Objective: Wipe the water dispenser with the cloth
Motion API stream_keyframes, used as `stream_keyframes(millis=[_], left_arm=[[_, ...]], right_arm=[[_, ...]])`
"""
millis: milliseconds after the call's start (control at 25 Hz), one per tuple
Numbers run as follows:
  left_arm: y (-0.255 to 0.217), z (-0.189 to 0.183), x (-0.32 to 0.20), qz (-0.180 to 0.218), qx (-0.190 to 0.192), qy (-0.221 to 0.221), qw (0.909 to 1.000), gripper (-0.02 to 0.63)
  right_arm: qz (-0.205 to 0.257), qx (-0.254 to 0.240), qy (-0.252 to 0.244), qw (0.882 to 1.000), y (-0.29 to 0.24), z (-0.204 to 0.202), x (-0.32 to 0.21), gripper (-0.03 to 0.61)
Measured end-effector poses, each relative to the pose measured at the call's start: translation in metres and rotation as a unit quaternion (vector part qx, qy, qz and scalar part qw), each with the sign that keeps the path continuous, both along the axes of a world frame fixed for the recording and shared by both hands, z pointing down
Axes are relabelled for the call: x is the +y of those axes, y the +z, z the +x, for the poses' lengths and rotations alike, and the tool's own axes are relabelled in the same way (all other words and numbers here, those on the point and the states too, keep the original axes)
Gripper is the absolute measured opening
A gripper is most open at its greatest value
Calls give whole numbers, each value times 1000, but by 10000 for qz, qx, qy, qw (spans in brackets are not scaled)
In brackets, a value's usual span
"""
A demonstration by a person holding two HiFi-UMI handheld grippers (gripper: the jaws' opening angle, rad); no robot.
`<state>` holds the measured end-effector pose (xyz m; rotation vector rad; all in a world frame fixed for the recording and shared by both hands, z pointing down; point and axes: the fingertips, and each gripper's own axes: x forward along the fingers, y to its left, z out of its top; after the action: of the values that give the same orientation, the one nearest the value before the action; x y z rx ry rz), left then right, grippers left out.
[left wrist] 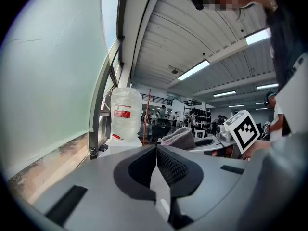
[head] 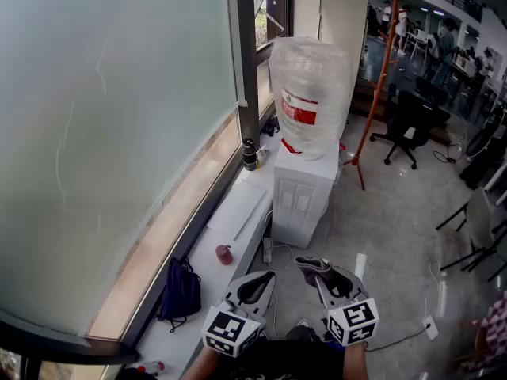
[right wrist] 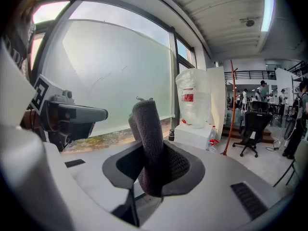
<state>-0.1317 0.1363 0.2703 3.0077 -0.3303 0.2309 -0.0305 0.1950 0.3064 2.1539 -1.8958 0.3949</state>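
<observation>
A white water dispenser point(head: 302, 200) stands by the window with a plastic-wrapped bottle point(head: 310, 93) on top; it also shows far off as the dispenser point(left wrist: 125, 113) and the dispenser point(right wrist: 195, 114). My right gripper point(head: 317, 269) is shut on a folded grey cloth point(right wrist: 148, 143), which sticks up between its jaws; the cloth point(head: 314, 264) shows at its tip in the head view. My left gripper point(head: 255, 285) is shut with nothing in it, jaws pressed together point(left wrist: 156, 150). Both grippers hang low, well short of the dispenser.
A white ledge point(head: 230, 228) along the frosted window carries a dark bottle point(head: 249, 155), a small pink object point(head: 225, 253) and a dark blue bag point(head: 181, 291). An orange pole point(head: 378, 85) and a black office chair point(head: 409, 125) stand right of the dispenser. Cables lie on the floor.
</observation>
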Motion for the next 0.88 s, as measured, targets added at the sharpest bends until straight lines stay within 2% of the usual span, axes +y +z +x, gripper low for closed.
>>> stream_keyframes(millis=[560, 880], left_arm=[[14, -5, 1, -115, -45, 162, 9998, 20], [19, 19, -6, -198, -82, 214, 9995, 20]], right_arm=[[-105, -128, 147, 9998, 13, -9, 4, 107], [-194, -193, 208, 9994, 19, 17, -2, 107]])
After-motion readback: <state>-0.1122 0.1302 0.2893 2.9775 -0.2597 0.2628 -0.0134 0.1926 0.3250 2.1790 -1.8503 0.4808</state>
